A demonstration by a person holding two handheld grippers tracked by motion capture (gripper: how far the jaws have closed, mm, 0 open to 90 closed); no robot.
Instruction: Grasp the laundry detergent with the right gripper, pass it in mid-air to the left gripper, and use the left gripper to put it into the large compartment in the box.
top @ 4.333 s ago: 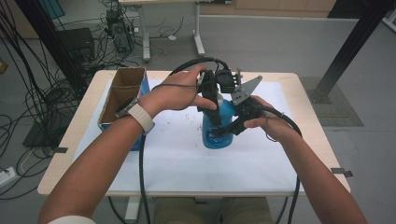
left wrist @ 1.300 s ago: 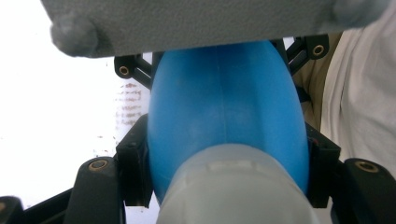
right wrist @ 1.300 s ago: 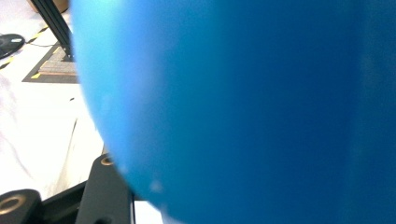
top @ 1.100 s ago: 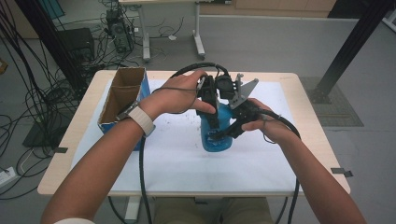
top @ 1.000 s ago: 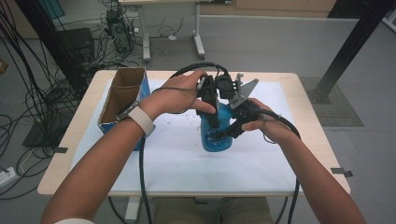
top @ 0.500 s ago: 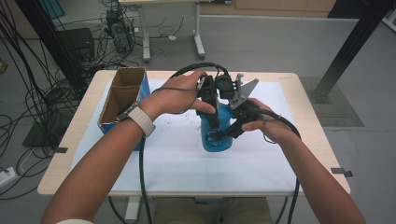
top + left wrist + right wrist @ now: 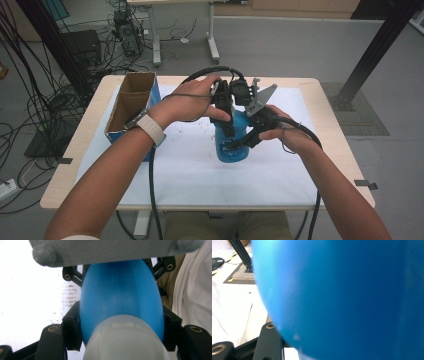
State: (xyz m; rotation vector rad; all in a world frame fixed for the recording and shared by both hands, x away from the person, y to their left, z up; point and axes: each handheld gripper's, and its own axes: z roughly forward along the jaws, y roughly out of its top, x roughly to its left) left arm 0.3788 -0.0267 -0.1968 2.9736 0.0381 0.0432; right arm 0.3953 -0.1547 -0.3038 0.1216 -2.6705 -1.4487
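Blue bottle point(image 7: 231, 146) | label: unreadable | clamped: left hand-held gripper point(image 7: 227, 131)

We find no readable text, label, brand, number or sign. Blue bottle point(image 7: 231, 145): bare plastic, no print we can make out. Cardboard box point(image 7: 131, 107): plain brown inside, blue outside, nothing legible. White sheet on table point(image 7: 190, 175): dark specks only, no writing.
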